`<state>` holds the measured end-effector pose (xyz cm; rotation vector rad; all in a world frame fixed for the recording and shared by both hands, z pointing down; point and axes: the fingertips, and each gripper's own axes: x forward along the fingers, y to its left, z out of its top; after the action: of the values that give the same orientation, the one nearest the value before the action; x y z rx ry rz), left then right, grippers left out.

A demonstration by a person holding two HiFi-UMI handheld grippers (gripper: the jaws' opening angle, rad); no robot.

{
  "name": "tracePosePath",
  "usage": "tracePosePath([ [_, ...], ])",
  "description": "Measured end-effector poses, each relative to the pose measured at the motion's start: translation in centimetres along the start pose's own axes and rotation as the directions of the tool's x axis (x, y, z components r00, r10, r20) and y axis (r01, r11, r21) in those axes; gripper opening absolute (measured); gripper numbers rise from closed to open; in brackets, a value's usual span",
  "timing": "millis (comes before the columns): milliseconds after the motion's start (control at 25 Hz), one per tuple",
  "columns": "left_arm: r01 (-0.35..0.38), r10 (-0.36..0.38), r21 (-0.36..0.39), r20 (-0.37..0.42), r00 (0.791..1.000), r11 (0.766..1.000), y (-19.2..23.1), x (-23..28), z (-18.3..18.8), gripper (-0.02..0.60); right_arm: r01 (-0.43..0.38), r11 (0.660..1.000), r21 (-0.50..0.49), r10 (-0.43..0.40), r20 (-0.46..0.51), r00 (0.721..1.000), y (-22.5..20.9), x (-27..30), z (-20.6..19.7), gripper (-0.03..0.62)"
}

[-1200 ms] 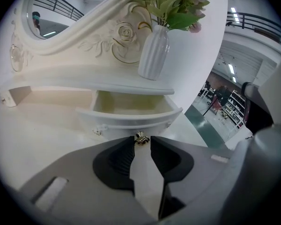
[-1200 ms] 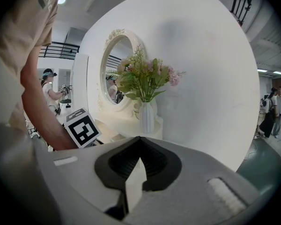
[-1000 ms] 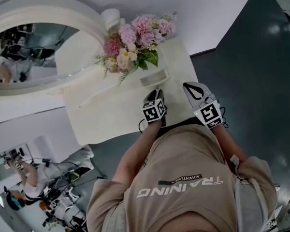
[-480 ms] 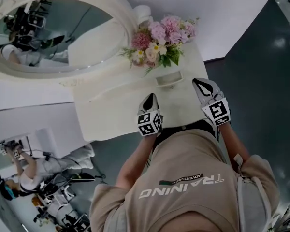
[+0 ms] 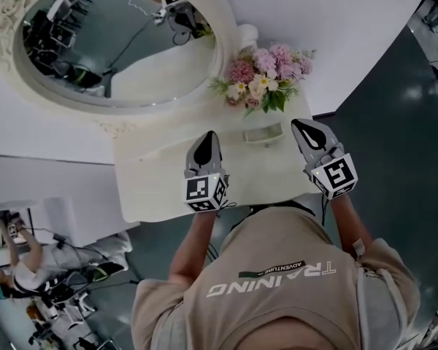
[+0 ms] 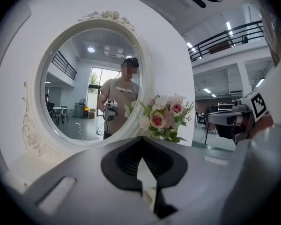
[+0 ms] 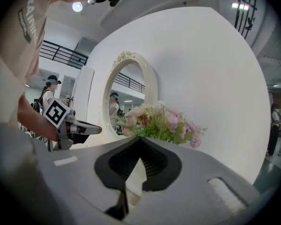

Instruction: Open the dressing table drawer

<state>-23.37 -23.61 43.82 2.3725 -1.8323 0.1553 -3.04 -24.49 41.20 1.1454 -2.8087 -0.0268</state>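
At the left, the oval mirror (image 5: 120, 46) rises behind the dressing table (image 5: 157, 177). Your left gripper (image 5: 209, 138) hovers over its surface, fingers together on nothing. Pink flowers (image 5: 266, 75) and a small tray (image 5: 264, 133) sit just right of it. Your right gripper (image 5: 304, 128) hovers by the right edge, fingers also together, empty; the drawer is hidden below the surface

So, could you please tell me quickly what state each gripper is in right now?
Left gripper: jaws closed, holding nothing.
Right gripper: jaws closed, holding nothing.
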Motion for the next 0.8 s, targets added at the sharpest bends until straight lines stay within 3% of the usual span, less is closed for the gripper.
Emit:
tracePosePath([
  [280,0.000,-0.004,0.030,0.144,0.990,1.000,1.2,-0.5,5.7,0.012,0.014,0.999,-0.035,-0.010,0.106,0.994,0.8,0.8,5.0,0.003],
  [800,0.022,-0.028,0.038,0.158,0.987,0.999,0.1,-2.0,6.1,0.012,-0.019,0.997,-0.076,0.026,0.095,0.995,3.6,0.5,5.3,0.003],
])
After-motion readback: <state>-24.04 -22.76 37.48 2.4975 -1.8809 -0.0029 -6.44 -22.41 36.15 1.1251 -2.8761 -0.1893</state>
